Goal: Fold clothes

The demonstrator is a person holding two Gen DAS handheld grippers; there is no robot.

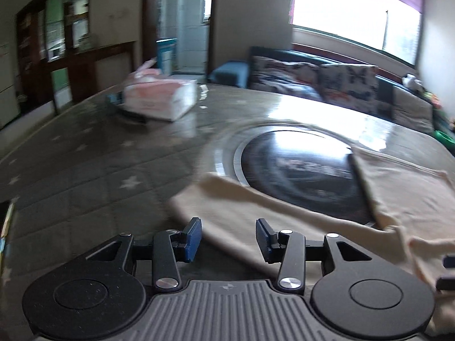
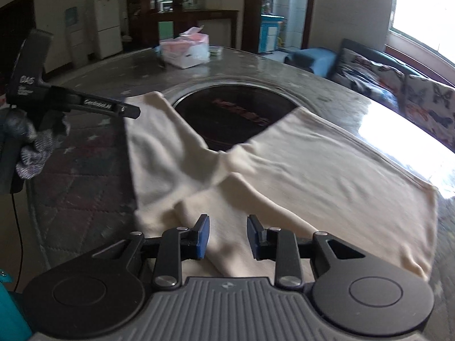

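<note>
Cream garment (image 2: 312, 170) spread on the round table (image 1: 85, 176), two long sections angled apart over the dark glass centre disc (image 2: 227, 108), nearest folds directly below both tools. Left gripper (image 1: 229, 240): jaws apart, nothing between the pads, poised over the near left edge of the cloth. Right gripper (image 2: 228, 237): jaws apart by a narrower gap, nothing clamped, hovering over a raised crease near the junction of the two sections. For a clean fold: lower each tool onto a single edge, pinch all layers at matching points on either side, lift just clear of the surface, carry across evenly, lay flat without dragging. Keep clear of the tissue pack (image 1: 159, 96) at the far side. Avoid catching loose wrinkles.
</note>
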